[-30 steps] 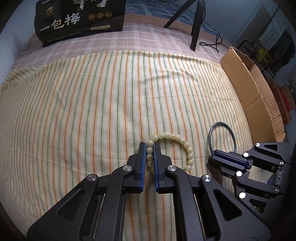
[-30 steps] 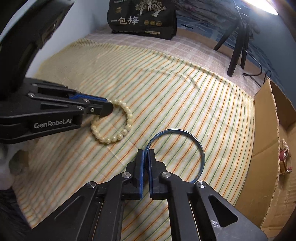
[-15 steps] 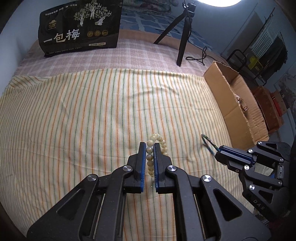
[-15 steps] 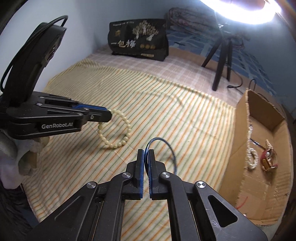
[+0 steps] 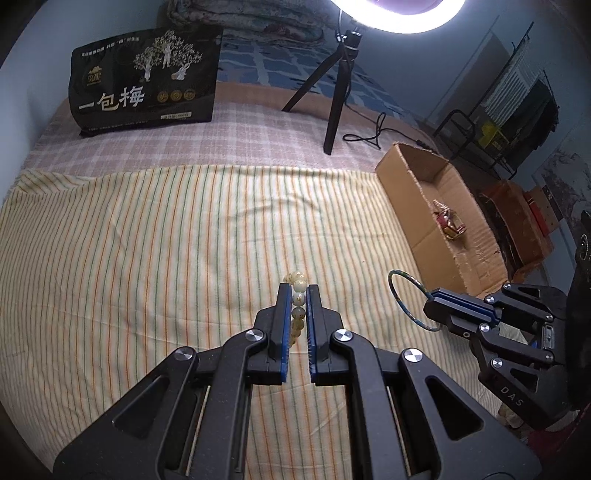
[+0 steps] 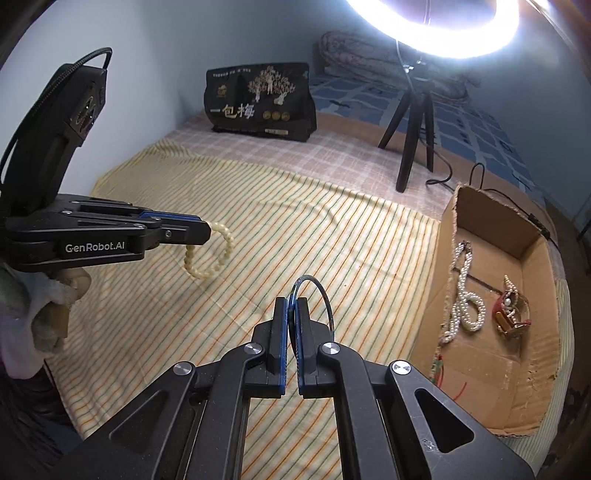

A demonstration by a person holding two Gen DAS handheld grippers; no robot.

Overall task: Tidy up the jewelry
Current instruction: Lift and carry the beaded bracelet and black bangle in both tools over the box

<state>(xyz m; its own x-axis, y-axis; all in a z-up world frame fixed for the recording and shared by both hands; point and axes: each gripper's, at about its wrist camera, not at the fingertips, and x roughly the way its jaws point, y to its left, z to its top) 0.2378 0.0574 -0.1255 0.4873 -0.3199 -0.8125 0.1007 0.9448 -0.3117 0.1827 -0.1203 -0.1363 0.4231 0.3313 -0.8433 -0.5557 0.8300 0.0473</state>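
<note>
Both grippers have risen off the striped cloth (image 5: 147, 258) since a second ago, each carrying its piece of jewelry into the air. Low in the centre of the left wrist view, the left gripper (image 5: 299, 291) is clamped on a cream bead bracelet (image 5: 298, 295), which runs between its blue pads; in the right wrist view the bracelet (image 6: 210, 258) hangs as a loop from that gripper (image 6: 205, 232) at the left of the frame, above the cloth. Low in the centre of the right wrist view, the right gripper (image 6: 292, 302) pinches a thin blue bangle (image 6: 325, 295) that stands upright on edge; in the left wrist view the bangle (image 5: 402, 295) shows at the lower right. Farther right sits an open cardboard box (image 6: 480, 354) holding a pearl necklace (image 6: 463, 302) and a red-and-gold piece (image 6: 511, 310). Beyond, at the top of the frame, stand a black tripod (image 6: 410, 133) under a bright ring light (image 6: 436, 29) and a black printed bag (image 6: 260, 101).
</note>
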